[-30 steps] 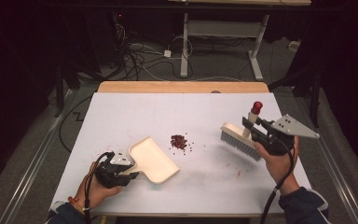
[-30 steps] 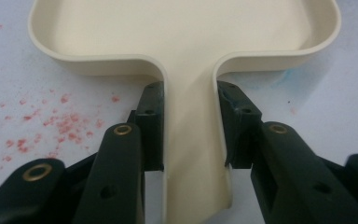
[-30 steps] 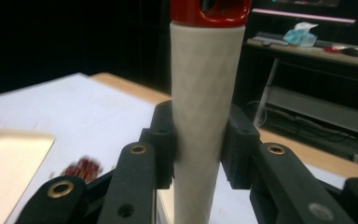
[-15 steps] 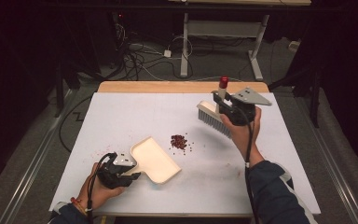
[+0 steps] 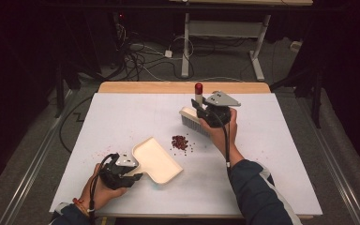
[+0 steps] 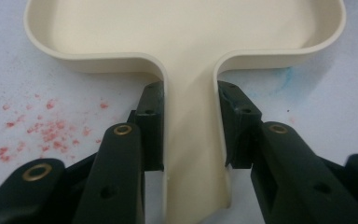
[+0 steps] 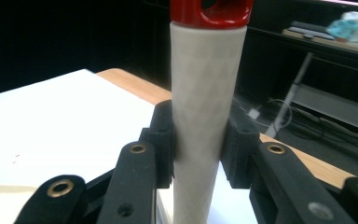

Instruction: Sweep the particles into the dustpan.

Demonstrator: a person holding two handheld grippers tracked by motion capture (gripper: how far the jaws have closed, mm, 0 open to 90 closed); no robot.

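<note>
My left gripper (image 5: 130,174) is near the front left of the white table (image 5: 122,117). Its jaws are closed tight on the flat handle of the cream dustpan (image 5: 157,160), and in the left gripper view I see the handle squeezed between the two black pads (image 6: 151,126). The dustpan (image 6: 182,32) lies flat on the table, with its open side toward the middle. Just beyond that open side sits a small pile of dark red crumbs (image 5: 180,142), close to the pan but not touching it. Some faint red specks (image 6: 32,135) are on the table by the left gripper. My right gripper (image 5: 201,108) is farther back, behind the crumbs. Its jaws are closed on the pale handle of the brush (image 5: 193,119), which has a red tip pointing up. In the right gripper view the brush handle (image 7: 207,116) stands straight up between the pads. The bristles are just behind the crumbs, and I cannot tell if they touch the table.
</note>
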